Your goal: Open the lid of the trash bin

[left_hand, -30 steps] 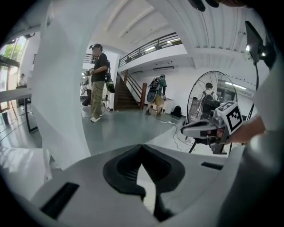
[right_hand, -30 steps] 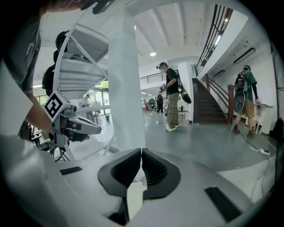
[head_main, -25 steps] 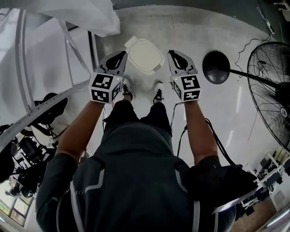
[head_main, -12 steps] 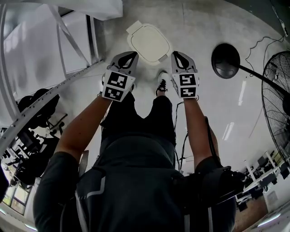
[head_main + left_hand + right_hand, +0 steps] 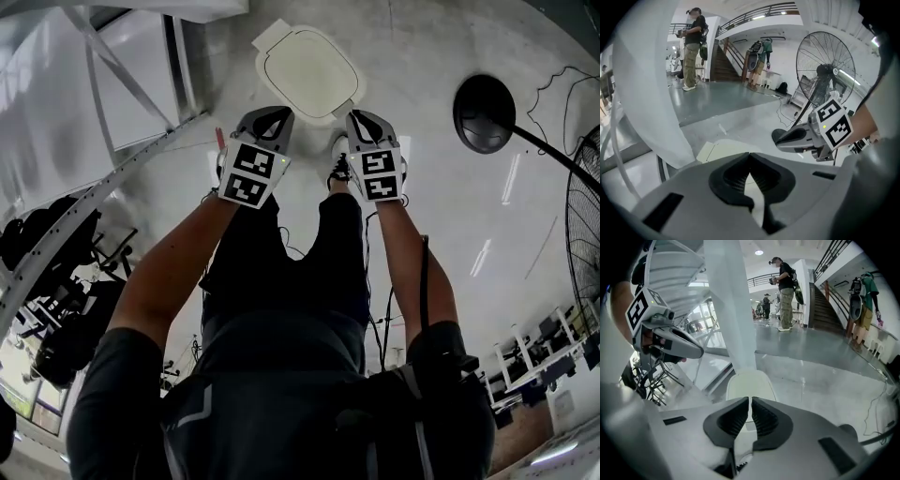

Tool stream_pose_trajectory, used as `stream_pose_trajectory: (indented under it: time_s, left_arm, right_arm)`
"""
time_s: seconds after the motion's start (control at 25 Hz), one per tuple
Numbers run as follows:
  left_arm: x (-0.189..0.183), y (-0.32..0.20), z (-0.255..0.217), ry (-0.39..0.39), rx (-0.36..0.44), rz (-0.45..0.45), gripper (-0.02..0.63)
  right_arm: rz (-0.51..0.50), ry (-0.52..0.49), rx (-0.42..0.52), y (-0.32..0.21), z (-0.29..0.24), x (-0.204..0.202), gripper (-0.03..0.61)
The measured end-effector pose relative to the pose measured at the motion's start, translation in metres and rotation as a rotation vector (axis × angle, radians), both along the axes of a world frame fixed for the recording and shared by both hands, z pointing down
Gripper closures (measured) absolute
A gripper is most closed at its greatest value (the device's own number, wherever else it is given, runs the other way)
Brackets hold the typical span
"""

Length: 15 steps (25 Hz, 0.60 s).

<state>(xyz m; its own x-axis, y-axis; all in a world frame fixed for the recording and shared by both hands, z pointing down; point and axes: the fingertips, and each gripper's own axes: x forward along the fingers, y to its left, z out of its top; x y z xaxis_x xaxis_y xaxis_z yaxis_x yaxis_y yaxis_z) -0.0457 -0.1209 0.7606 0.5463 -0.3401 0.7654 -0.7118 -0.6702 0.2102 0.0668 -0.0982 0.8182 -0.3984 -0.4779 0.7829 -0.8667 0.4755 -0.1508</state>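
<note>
Grey polished floor (image 5: 427,216) carries the white trash bin (image 5: 307,73), lid apparently flat shut, just ahead of the person's shoes (image 5: 338,169). Left gripper (image 5: 273,116) and right gripper (image 5: 362,120) hover near its closer edge, each with jaws pressed together on nothing.

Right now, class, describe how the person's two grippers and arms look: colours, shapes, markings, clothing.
The left gripper and right gripper have light grey shells tapering to dark ribbed fingers. Each carries a white cube with black square markers. The person wears a dark grey short-sleeved top; a black cable runs beside the right arm.
</note>
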Motion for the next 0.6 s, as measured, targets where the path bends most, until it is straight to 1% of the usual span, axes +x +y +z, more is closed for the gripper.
stream_pose_trajectory:
  time_s: [0.12,0.32,0.52,0.6]
  left_arm:
    - [0.004,0.004,0.016,0.018,-0.032,-0.012,0.604]
    - [0.004,0.008,0.050,-0.023,-0.056,-0.012,0.604]
    - [0.004,0.006,0.079,-0.038,-0.080,-0.020,0.604]
    - [0.007,0.004,0.088,-0.035,-0.090,-0.013,0.604]
  right_arm:
    - [-0.007,0.005,-0.034,0.006,0.026,0.000,0.549]
    - [-0.003,-0.004,-0.061,0.008,0.066,0.001,0.551]
    - [-0.002,0.014,-0.105,0.011,0.103,0.005,0.551]
    - [-0.010,0.009,-0.109,0.012,0.113,0.003,0.551]
